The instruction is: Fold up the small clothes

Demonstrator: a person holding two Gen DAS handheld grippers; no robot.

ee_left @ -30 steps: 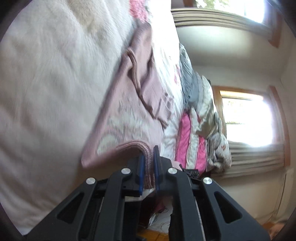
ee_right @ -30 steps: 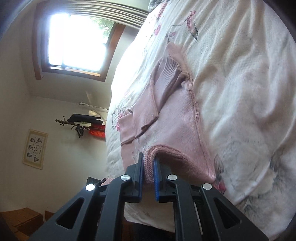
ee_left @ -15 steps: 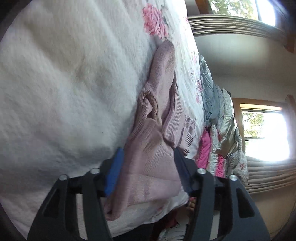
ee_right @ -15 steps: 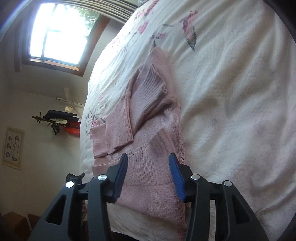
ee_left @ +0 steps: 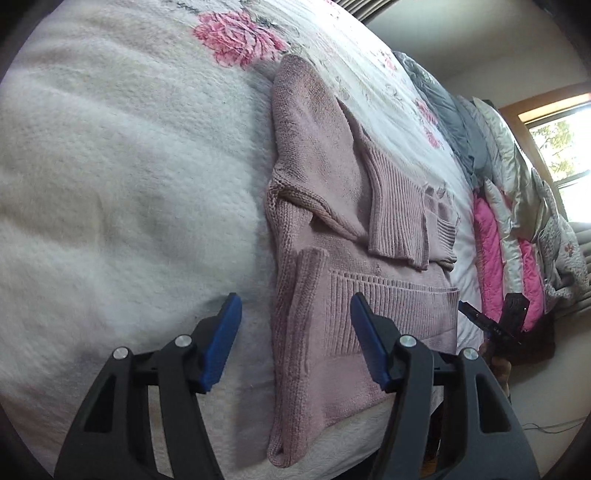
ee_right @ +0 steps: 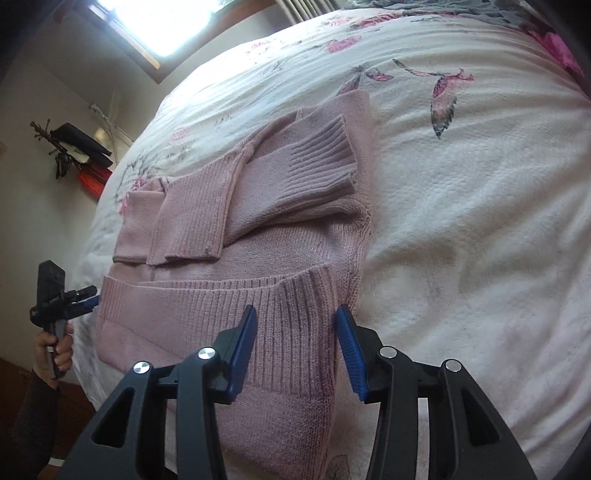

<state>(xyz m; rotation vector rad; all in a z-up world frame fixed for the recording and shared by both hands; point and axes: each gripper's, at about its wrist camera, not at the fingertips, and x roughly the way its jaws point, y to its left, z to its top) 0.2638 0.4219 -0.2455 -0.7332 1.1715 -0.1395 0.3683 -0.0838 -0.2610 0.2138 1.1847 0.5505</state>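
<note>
Pink ribbed knit sweater (ee_right: 236, 236), half-folded on bed (ee_right: 480, 206): turned-up hem directly ahead of both hand-held grippers, left (ee_left: 295, 343) and right (ee_right: 297, 350), jaws apart, empty.

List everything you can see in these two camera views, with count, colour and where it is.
Sweater: one, dusty pink knit, lying part-folded near the bed's edge, sleeves crossed over the body, ribbed hem turned up.
Bedspread: one, white with pink flowers, under the sweater.
Bedding pile: several pieces, grey, cream and bright pink, stacked beyond the sweater in the left view.
Windows: two, bright, wood-framed, one in each view.
Wall rack: one, dark, with black and red items, on the wall.
Left gripper: black with blue pads, open, straddling the sweater's edge.
Right gripper: black with blue pads, open over the ribbed hem.
Hand: one, holding the left gripper's handle, dark sleeve.
</note>
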